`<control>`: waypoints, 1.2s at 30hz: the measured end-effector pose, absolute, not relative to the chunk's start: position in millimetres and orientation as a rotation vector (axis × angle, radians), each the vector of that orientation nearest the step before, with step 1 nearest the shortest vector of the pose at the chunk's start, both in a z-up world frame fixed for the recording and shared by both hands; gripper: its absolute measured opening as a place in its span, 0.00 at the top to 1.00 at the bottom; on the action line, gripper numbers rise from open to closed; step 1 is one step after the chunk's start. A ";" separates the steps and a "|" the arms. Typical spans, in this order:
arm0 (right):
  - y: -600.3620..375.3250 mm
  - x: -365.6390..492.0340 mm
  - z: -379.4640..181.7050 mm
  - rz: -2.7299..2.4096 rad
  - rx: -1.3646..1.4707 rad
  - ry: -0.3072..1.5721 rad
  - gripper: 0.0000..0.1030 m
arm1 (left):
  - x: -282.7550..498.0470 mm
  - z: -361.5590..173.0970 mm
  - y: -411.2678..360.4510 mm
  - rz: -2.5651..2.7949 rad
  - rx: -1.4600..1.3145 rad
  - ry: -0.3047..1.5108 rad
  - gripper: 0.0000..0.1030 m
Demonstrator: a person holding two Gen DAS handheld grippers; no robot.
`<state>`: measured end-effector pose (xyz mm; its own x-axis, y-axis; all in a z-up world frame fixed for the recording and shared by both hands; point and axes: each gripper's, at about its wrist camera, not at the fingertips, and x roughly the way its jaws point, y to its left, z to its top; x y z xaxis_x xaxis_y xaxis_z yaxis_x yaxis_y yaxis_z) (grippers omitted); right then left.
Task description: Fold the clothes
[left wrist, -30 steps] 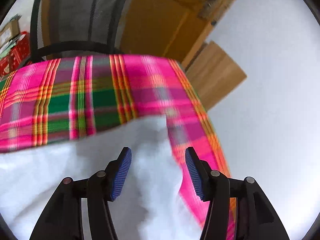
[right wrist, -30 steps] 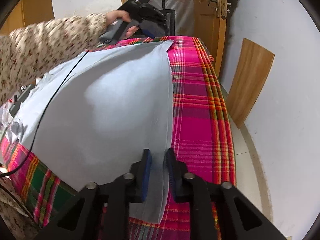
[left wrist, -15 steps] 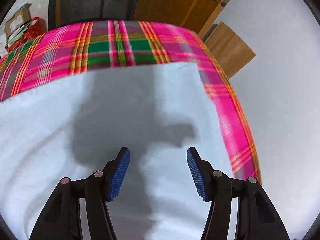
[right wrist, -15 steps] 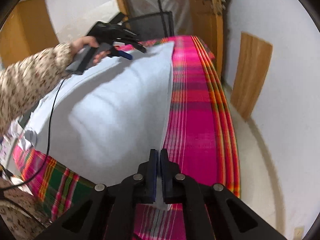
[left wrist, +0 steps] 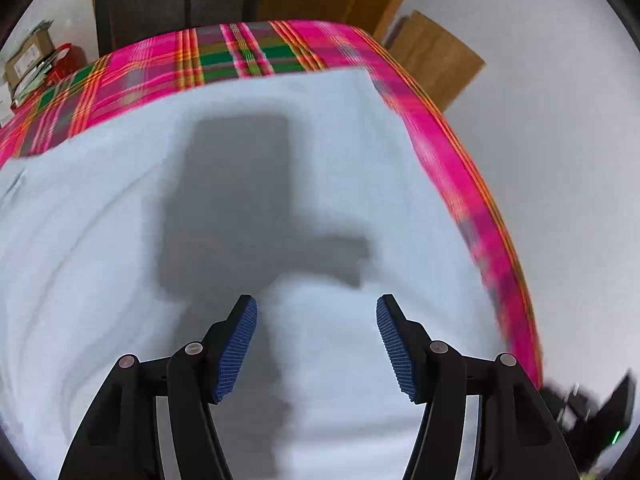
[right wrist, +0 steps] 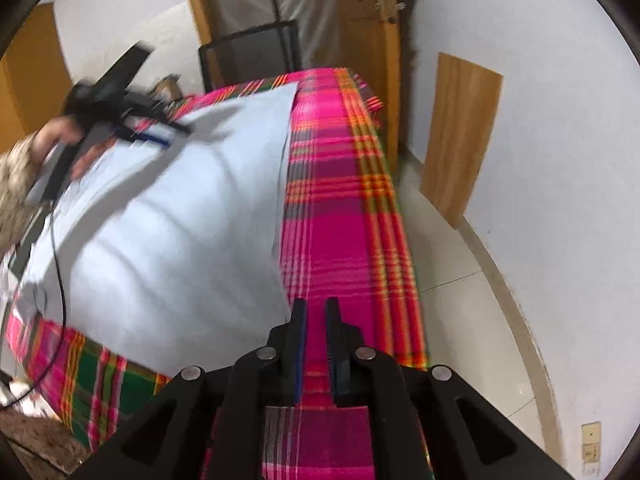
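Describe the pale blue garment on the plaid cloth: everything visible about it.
The pale blue garment is a plain, thin-looking fabric spread nearly flat over the pink-and-green plaid tablecloth, with soft ripples and one long straight edge running along the cloth's pink stripe. Its far corner is square. The left claw hovers open above it, casting a dark shadow; nothing is pinched. The right claw sits just off its near corner, nothing between its pads.
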<state>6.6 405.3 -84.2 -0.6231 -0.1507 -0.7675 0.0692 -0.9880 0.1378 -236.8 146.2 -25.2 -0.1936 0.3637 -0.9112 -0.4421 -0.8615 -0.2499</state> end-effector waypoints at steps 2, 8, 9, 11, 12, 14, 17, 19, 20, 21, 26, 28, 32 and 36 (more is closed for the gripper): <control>402.5 9.4 -80.0 -2.724 1.232 -0.146 0.88 | -213.6 -16.8 131.8 2.081 -1.559 0.140 0.37; 371.4 18.3 -74.9 -2.641 1.120 -0.048 0.87 | -155.6 16.7 66.4 2.156 -1.544 0.211 0.37; 369.5 18.8 -73.1 -2.640 1.109 -0.040 0.87 | -146.1 24.6 50.3 2.187 -1.541 0.209 0.37; 365.9 19.8 -69.4 -2.637 1.087 -0.023 0.87 | -126.5 39.0 17.3 2.246 -1.537 0.210 0.36; 364.5 20.1 -67.7 -2.637 1.079 -0.015 0.86 | -117.7 44.7 2.0 2.273 -1.538 0.211 0.35; 359.2 22.0 -64.7 -2.644 1.055 0.016 0.85 | -101.3 51.4 -29.2 2.338 -1.559 0.228 0.34; 347.5 28.7 -59.8 -2.646 1.043 0.051 0.85 | -76.6 57.6 -74.9 2.426 -1.591 0.239 0.34; 341.9 31.8 -58.2 -2.648 1.037 0.062 0.85 | -63.4 58.9 -99.9 2.464 -1.611 0.233 0.33; 339.6 32.3 -57.5 -2.649 1.032 0.063 0.85 | -56.8 59.4 -112.4 2.492 -1.617 0.236 0.33; 338.0 33.6 -55.9 -2.652 1.025 0.064 0.85 | -49.7 61.0 -126.1 2.529 -1.619 0.241 0.33; 332.8 42.3 -54.1 -2.671 1.022 0.073 0.84 | -26.5 48.5 -145.5 2.611 -1.592 0.298 0.31; 330.2 46.7 -54.2 -2.673 1.020 0.081 0.83 | -20.7 35.2 -123.9 2.556 -1.537 0.334 0.31; 327.4 55.5 -57.2 -2.648 1.020 0.096 0.83 | -9.0 -5.2 -59.1 2.372 -1.431 0.493 0.31; 331.2 63.5 -61.0 -2.651 1.056 0.122 0.83 | 7.9 -42.0 -0.8 2.211 -1.332 0.774 0.31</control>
